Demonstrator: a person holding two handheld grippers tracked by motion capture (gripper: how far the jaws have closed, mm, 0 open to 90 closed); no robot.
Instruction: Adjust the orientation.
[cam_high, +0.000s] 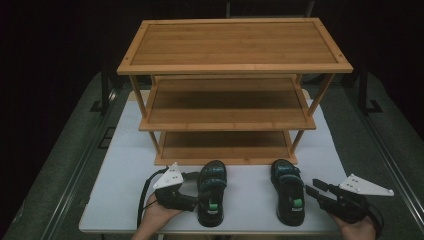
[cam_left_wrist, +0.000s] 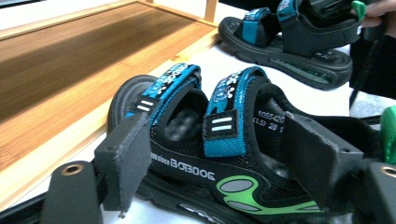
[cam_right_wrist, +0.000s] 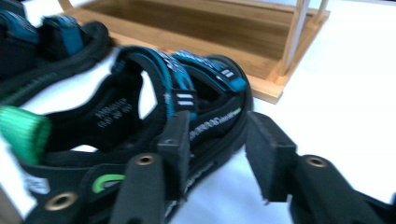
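Two black-and-blue sandals sit at the lower middle of the high view, on the white table (cam_high: 125, 200) just before a three-tier bamboo shoe rack (cam_high: 235, 45). The left gripper (cam_high: 192, 192) stands wide around the left sandal (cam_high: 211, 199) — jaws straddling its side. The right gripper (cam_high: 315, 191), also wide, has one jaw against the right sandal (cam_high: 288, 197) — the other beside it.

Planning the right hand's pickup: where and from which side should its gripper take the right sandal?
Grip the right sandal by its outer side wall beside the straps, coming in from its outer side, where the right gripper already waits. That thin, upright wall suits open fingers.
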